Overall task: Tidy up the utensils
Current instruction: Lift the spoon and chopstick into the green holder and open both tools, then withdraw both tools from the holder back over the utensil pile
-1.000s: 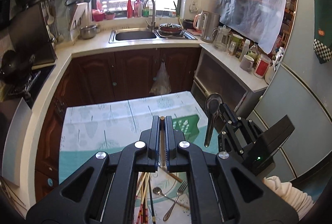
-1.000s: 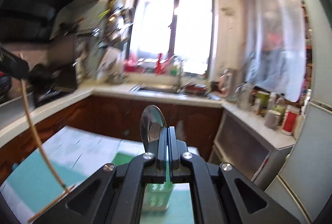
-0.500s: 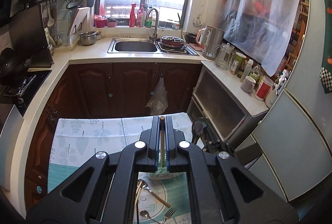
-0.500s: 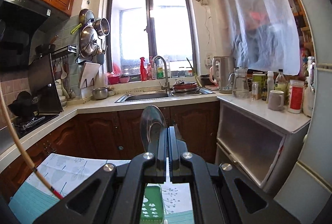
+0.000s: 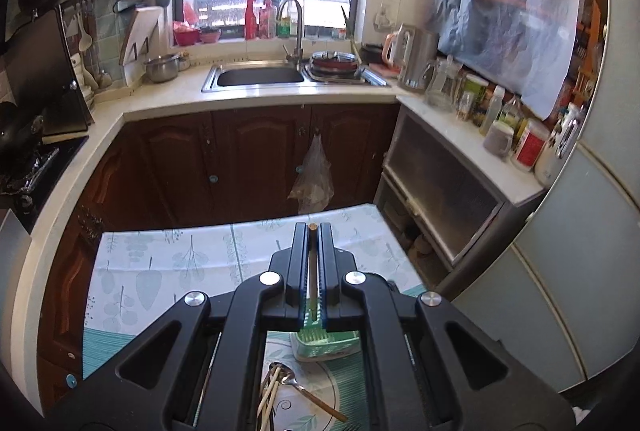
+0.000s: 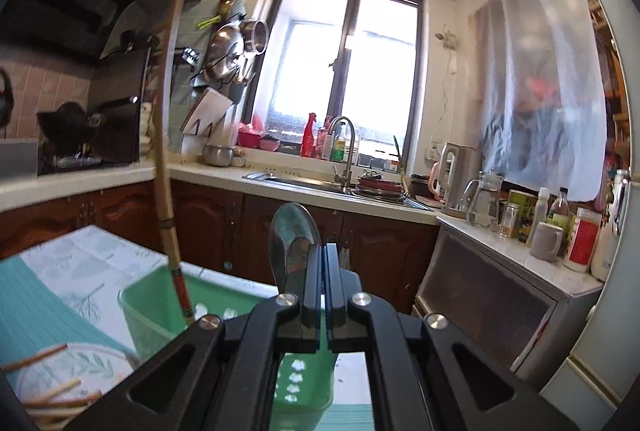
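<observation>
Kitchen desk (image 5: 168,263): left gripper (image 5: 314,231) jaws clamp chopstick (image 6: 176,263), tip entering basket (image 6: 152,315); right gripper (image 6: 323,251) jaws clamp spoon (image 6: 294,235). Plate (image 5: 316,407) utensils remain.

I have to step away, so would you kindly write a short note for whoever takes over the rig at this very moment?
Left gripper: shut on a chopstick, held upright; its lower end is dipping into the green basket.
Right gripper: shut on a spoon, bowl end up, just behind the basket.
On the table: the basket stands beyond a plate holding loose chopsticks, another spoon and what looks like a fork at the picture's edge.
Done: one chopstick and one spoon picked up.
Left: drop both into the basket, then move over everything on the plate.
</observation>
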Demonstrator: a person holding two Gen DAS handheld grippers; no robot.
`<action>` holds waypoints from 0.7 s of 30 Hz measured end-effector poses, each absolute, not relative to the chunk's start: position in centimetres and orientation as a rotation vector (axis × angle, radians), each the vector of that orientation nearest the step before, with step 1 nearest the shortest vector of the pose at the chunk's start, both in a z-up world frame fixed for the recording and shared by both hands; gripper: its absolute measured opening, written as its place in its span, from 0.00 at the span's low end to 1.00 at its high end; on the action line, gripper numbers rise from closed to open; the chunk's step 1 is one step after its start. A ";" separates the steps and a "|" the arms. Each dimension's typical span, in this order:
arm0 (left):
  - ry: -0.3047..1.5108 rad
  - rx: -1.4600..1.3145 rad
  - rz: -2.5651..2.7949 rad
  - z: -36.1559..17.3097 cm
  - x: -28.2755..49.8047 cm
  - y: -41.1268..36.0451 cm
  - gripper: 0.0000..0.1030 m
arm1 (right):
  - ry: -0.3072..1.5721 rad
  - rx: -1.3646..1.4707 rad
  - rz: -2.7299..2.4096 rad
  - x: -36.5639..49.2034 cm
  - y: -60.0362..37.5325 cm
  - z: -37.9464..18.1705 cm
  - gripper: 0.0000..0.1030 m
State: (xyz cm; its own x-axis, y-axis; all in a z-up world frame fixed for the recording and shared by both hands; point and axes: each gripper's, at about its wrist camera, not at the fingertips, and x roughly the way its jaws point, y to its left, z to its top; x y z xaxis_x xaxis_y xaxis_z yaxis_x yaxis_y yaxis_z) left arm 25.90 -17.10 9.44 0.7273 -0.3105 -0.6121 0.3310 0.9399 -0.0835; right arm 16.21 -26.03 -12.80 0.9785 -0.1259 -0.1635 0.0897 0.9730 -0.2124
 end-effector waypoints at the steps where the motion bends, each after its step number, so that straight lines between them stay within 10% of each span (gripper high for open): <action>1: 0.688 0.034 -0.356 8.2 26.2 -17.4 0.02 | 0.190 -0.216 -0.101 16.1 -25.9 -13.1 0.01; 7: 0.826 0.053 -0.350 2.0 27.1 -17.9 0.03 | 0.341 -0.165 -0.031 16.0 -27.0 -13.6 0.05; 12: 0.905 0.040 -0.349 -1.0 26.1 -16.6 0.29 | 0.373 -0.046 -0.031 14.6 -29.0 -12.4 0.44; 15: 0.888 0.012 -0.337 -1.2 24.9 -14.7 0.47 | 0.355 -0.016 -0.031 13.4 -29.5 -10.9 0.44; 21: 0.849 -0.029 -0.308 -0.8 21.7 -11.6 0.48 | 0.367 0.007 -0.002 11.0 -28.7 -8.2 0.44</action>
